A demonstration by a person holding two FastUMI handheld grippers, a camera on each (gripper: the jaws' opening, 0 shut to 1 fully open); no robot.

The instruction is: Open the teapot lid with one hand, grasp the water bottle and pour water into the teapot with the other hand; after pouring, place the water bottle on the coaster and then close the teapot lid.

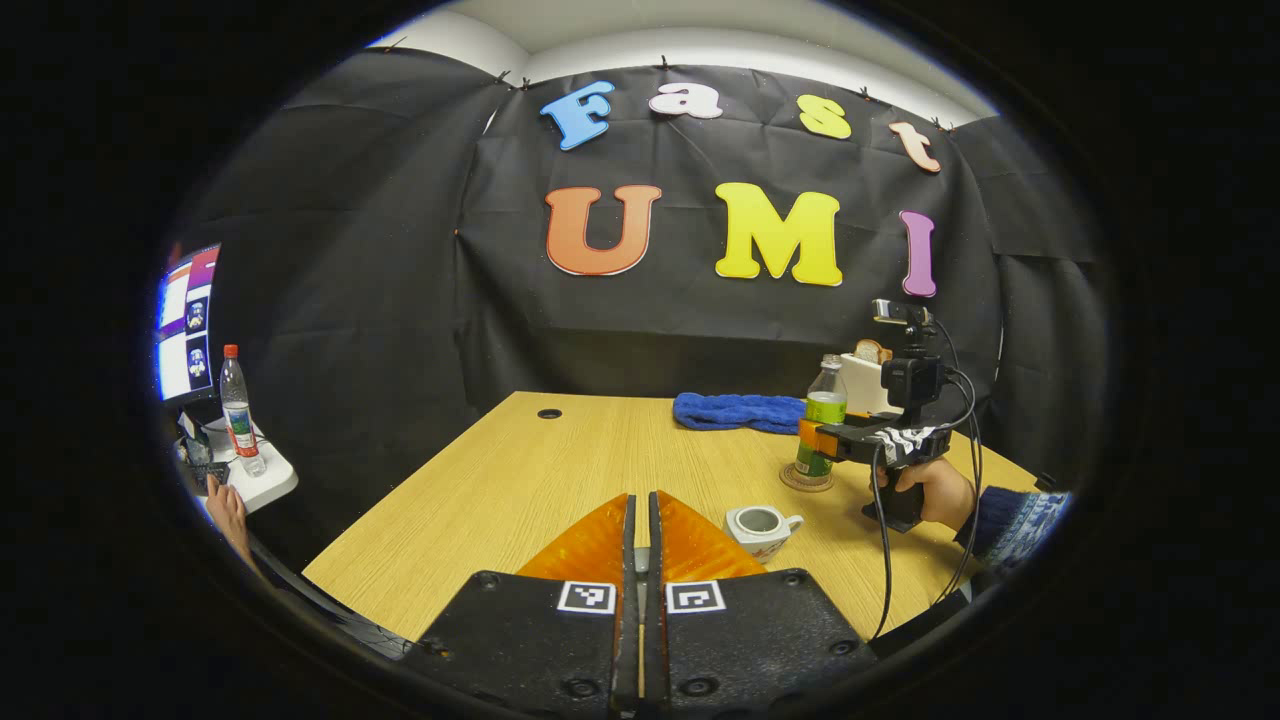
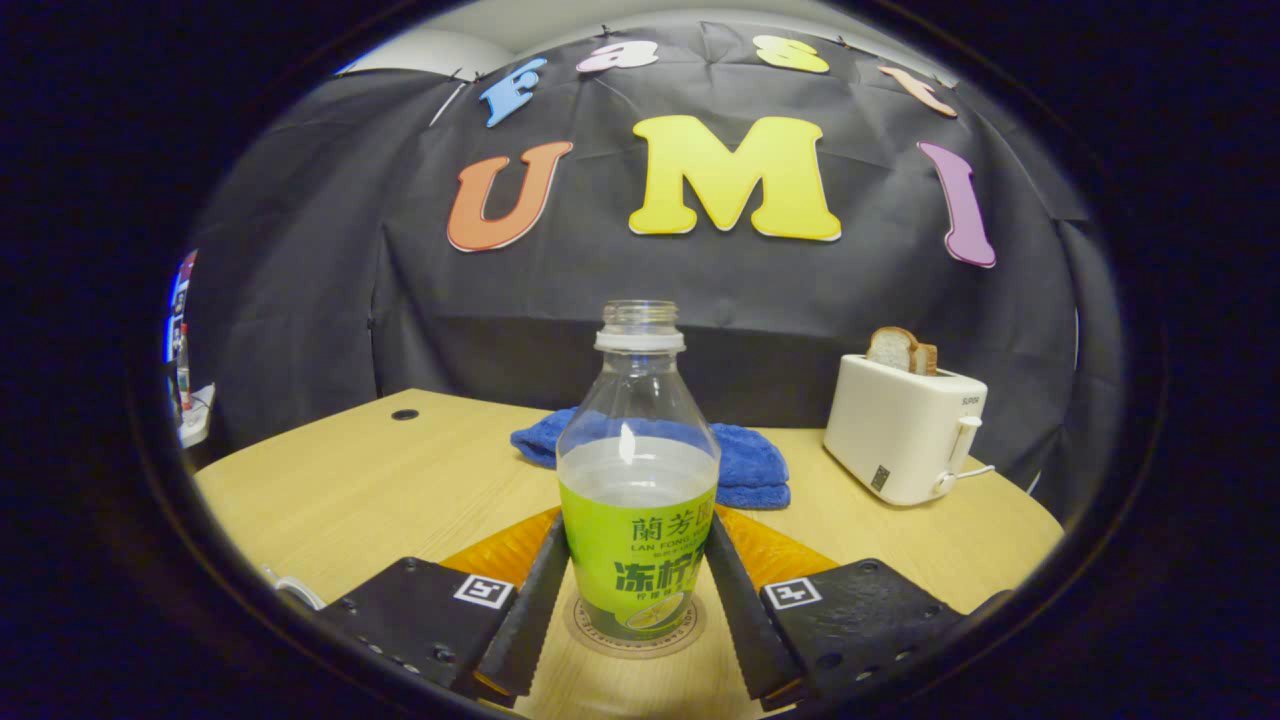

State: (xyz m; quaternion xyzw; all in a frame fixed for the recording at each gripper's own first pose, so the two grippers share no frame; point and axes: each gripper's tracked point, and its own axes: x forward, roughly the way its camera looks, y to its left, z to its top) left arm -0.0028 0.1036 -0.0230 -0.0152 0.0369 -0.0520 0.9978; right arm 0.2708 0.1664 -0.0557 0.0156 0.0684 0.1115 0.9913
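Note:
The water bottle (image 2: 637,500), clear with a green label and no cap, stands upright on the round coaster (image 2: 590,632). My right gripper (image 2: 636,525) is shut on it, with a finger pressed against each side of the label. In the left gripper view the same bottle (image 1: 822,410) is seen on the coaster (image 1: 805,484), held by the right gripper (image 1: 815,436) and a hand (image 1: 935,492). The small white teapot (image 1: 760,528) sits on the table with its top uncovered. My left gripper (image 1: 645,497) hovers just left of it, fingers together on a thin pale piece; the lid's body is hidden beneath them.
A blue towel (image 2: 745,460) lies behind the bottle. A white toaster (image 2: 905,428) holding bread stands at the back right. The wooden table (image 1: 500,490) has a cable hole (image 1: 549,413). A side shelf (image 1: 255,480) with another bottle and a monitor (image 1: 187,325) stands at the left.

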